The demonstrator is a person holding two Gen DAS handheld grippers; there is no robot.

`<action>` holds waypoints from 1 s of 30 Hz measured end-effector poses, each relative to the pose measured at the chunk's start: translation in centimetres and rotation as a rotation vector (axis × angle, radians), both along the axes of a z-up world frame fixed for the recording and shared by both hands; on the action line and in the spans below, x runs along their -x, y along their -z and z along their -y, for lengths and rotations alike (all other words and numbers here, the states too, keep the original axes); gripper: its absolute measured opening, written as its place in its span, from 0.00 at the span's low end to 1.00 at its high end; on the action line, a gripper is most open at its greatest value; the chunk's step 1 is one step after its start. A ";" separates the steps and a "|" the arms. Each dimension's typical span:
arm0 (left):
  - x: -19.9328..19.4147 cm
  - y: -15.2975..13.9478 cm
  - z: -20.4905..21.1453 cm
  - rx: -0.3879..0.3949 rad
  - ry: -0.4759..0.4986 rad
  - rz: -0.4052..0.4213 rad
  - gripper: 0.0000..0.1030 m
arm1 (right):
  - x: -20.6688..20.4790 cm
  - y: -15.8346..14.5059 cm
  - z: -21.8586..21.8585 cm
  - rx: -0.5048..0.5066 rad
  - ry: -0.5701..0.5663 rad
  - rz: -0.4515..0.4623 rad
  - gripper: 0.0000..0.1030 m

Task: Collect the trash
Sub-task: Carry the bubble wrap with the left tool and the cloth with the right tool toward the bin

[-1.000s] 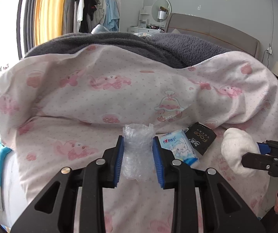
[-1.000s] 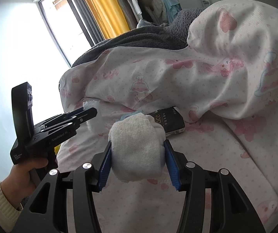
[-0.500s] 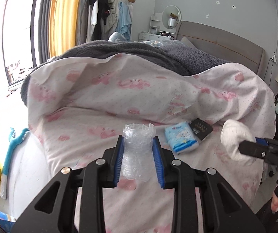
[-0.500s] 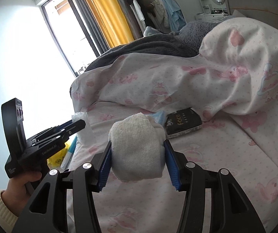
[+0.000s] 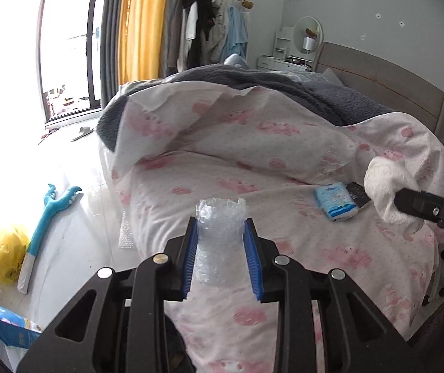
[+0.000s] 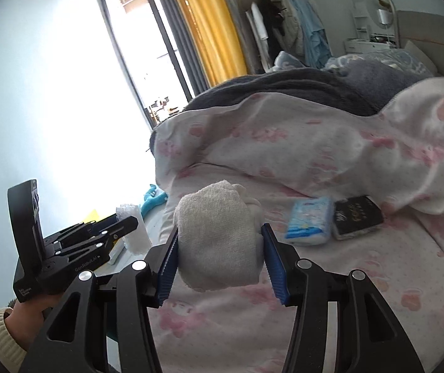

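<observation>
Left tool [image 5: 222, 253]: closed on a wad of bubble wrap [image 5: 220, 242], blue pads pressing both sides, wad upright and poking past the tips; carried in the air above the near edge of the bed [image 5: 284, 168].
Right tool [image 6: 220, 259]: closed on a ball of white paper towel [image 6: 217, 239], jaws fairly wide because the ball is bulky; also in the air, over the bed.
Cross-check: right wrist view shows the left tool [image 6: 129, 220] off to the left with the wrap [image 6: 133, 230] at its tip; left wrist view shows the right tool [image 5: 408, 200] at the far right with the towel [image 5: 386, 189].
Done so far: two pieces of trash off the bed and in hand, one per tool.
Left on the bed: blue tissue pack [image 6: 310, 223] and black box [image 6: 358, 216], side by side and touching, below the fold of the pink quilt [image 6: 315, 143]; whether either counts as trash, cannot tell.
On the floor: yellow bag [image 5: 0, 251] by the window, a likely drop point, beside a blue toy [image 5: 51, 214]; another scrap of bubble wrap [image 5: 127, 233] at the bed's foot.
Progress: roughly midway by judgement; both loads not yet dropped, more pickups probably to follow.
Next need: carrying both loads to a bag or bin without loosening either grip.
</observation>
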State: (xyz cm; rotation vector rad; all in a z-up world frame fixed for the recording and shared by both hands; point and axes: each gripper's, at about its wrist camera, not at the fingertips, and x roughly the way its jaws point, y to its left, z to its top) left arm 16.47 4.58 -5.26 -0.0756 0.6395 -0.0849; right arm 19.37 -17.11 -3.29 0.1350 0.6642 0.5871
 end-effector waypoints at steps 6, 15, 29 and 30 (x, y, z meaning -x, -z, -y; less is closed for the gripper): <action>1.3 1.1 -2.8 -0.013 -0.050 -0.040 0.31 | 0.8 -0.8 -3.6 0.019 -0.062 0.037 0.50; 2.5 3.5 -7.2 -0.015 -0.124 -0.123 0.31 | 1.6 -1.9 -8.0 -0.005 -0.131 0.054 0.50; 4.3 9.4 -13.0 -0.013 -0.187 -0.334 0.31 | 2.9 -1.8 -14.5 0.012 -0.230 0.033 0.50; 4.5 9.8 -13.4 -0.011 -0.191 -0.347 0.31 | 2.9 -1.6 -14.9 0.014 -0.238 0.028 0.50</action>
